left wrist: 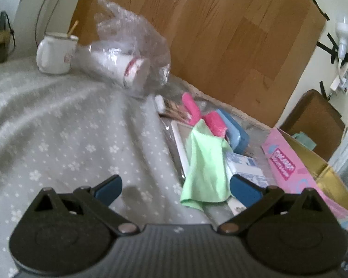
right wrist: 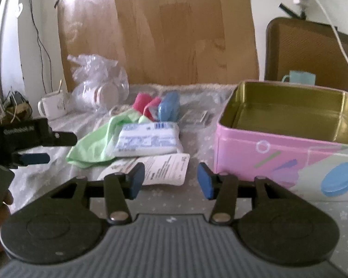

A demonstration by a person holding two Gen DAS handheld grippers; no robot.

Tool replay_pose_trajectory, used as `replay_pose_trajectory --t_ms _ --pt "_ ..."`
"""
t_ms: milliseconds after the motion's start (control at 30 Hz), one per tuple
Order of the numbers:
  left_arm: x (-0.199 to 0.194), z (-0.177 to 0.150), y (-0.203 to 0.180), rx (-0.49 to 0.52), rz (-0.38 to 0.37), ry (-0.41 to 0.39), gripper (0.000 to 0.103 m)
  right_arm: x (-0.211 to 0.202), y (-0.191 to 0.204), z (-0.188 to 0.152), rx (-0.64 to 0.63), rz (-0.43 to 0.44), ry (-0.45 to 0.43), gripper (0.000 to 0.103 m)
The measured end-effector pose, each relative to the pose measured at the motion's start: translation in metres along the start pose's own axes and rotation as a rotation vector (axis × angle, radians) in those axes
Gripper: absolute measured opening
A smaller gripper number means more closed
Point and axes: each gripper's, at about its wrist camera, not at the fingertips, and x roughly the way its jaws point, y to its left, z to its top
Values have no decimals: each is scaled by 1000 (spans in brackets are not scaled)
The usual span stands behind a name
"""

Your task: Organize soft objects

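Note:
A light green cloth [left wrist: 204, 169] lies crumpled on the flower-print cover, just ahead of my left gripper [left wrist: 176, 190], which is open and wide, its right pad close beside the cloth. In the right wrist view the green cloth [right wrist: 92, 143] sits partly under a white soft packet [right wrist: 148, 141]. Behind them lie pink rolls [right wrist: 146, 104] and a blue case [right wrist: 169, 108]. My right gripper [right wrist: 170, 179] stands open with nothing between its pads, a flat printed paper sachet [right wrist: 167, 166] just beyond it. An open pink tin [right wrist: 255, 148] with a gold inside stands at the right.
A clear plastic bag of white cups [left wrist: 132, 53] and a white mug [left wrist: 55, 53] sit at the back left. A wooden board [left wrist: 220, 34] leans against the wall behind. The left gripper [right wrist: 51, 149] and a hand [right wrist: 0, 208] show at the left edge. A small box [right wrist: 194, 117] lies beside the tin.

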Motion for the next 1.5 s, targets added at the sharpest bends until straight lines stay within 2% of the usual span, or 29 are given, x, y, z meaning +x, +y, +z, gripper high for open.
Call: replay_pose_trajectory --t_ms 200,233,267,367,467,567,667,767,900,967,1000,1133,1233,1400,1500 --pt "-4 -1 -8 34 -39 -8 100 20 -13 4 117 68 119 57" --pt "-4 -1 -10 48 -47 -7 99 21 -14 4 142 92 122 49" --pt "-4 -2 -13 62 -54 -5 96 20 -15 3 161 113 118 30" --pt "-4 -3 -17 90 -80 4 96 8 -14 0 187 147 100 21" --pt "-3 -4 -18 99 -112 13 96 -6 -19 -7 219 160 111 17" --pt "-1 -4 -21 117 -189 72 95 -28 -26 -14 247 158 120 12" --pt "-4 -8 -31 127 -298 137 93 -52 -34 -21 267 153 123 11" --pt "-7 -14 -57 160 -400 180 93 -69 -38 -28 270 138 116 9" --pt "8 -22 -91 241 -429 268 93 -76 -39 -35 251 115 100 9" --pt "21 -29 -101 266 -439 309 80 -77 -40 -37 243 109 93 9" --pt "26 -32 -103 265 -444 337 80 -77 -41 -38 238 107 87 9" --pt "20 -35 -111 273 -443 312 80 -82 -43 -37 195 82 46 9" --pt "9 -25 -122 274 -458 279 80 -92 -48 -24 162 68 -31 10" --pt "8 4 -184 365 -488 195 82 -100 -68 11 62 -34 -175 10" --pt "21 9 -223 416 -524 166 83 -97 -98 22 80 -107 -214 11"
